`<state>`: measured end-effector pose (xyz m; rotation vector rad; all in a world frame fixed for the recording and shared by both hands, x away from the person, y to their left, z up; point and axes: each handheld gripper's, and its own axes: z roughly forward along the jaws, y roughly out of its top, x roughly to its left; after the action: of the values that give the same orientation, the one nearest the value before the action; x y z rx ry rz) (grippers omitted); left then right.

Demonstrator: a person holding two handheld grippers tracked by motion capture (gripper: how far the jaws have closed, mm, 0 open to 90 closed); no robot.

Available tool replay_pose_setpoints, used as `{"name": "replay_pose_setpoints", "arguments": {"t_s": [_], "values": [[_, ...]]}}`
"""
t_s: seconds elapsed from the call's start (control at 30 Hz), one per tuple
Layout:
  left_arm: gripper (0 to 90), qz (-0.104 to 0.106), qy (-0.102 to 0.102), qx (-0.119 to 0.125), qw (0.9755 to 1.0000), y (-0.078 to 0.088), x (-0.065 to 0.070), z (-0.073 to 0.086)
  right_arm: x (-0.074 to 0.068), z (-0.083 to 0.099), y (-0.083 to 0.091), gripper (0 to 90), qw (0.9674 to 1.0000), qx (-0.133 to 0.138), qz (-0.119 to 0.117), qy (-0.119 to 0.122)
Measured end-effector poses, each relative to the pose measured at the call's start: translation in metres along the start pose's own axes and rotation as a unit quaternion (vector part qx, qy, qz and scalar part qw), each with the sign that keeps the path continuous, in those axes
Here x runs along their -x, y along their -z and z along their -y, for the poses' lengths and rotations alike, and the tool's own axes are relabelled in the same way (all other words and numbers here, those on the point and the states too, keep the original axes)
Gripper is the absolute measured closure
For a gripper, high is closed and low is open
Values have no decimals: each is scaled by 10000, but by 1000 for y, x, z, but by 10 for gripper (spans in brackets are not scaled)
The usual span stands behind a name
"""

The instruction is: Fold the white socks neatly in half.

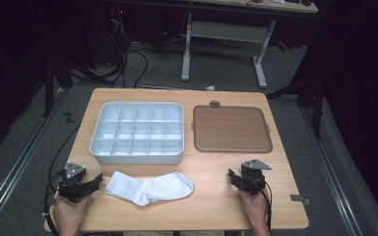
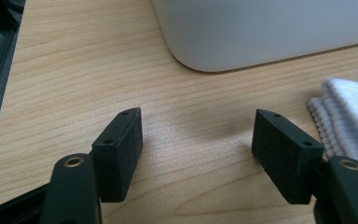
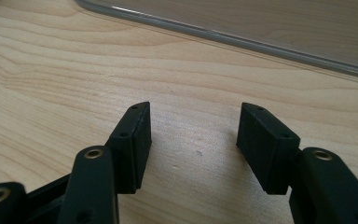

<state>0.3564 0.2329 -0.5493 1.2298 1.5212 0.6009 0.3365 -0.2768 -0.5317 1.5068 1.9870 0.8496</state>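
Sock [image 1: 150, 188]: one white one lies flat on the wooden table [image 1: 275, 206], near its front edge, just in front of the white compartment tray [image 1: 137, 132]. Counted, the table holds one sock, one tray split into many small cells, one brown lid [image 1: 231, 129] with a grey rim to the tray's right, and two grippers. In the high view the sock's long axis runs roughly left to right across the table, one end at the left, nearest the left gripper [image 1: 86, 184], the other end at the right; the far end bulges slightly toward the tray. The sock sits between the two grippers, just beside the left one and well apart from the right gripper [image 1: 238, 178]. In the left gripper view its ribbed edge [image 2: 345, 116] lies just beyond the right-hand jaw, not between the jaws. Both grippers have their jaws spread wide over bare wood, gripping nothing.
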Motion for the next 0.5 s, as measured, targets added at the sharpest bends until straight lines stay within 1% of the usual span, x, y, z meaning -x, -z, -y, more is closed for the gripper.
{"name": "replay_pose_setpoints", "arguments": {"t_s": [0.5], "values": [[340, -2, -1, 4, 10000, 0, 0, 0, 0, 0, 0, 427, 10000, -14, -27, 22]]}}
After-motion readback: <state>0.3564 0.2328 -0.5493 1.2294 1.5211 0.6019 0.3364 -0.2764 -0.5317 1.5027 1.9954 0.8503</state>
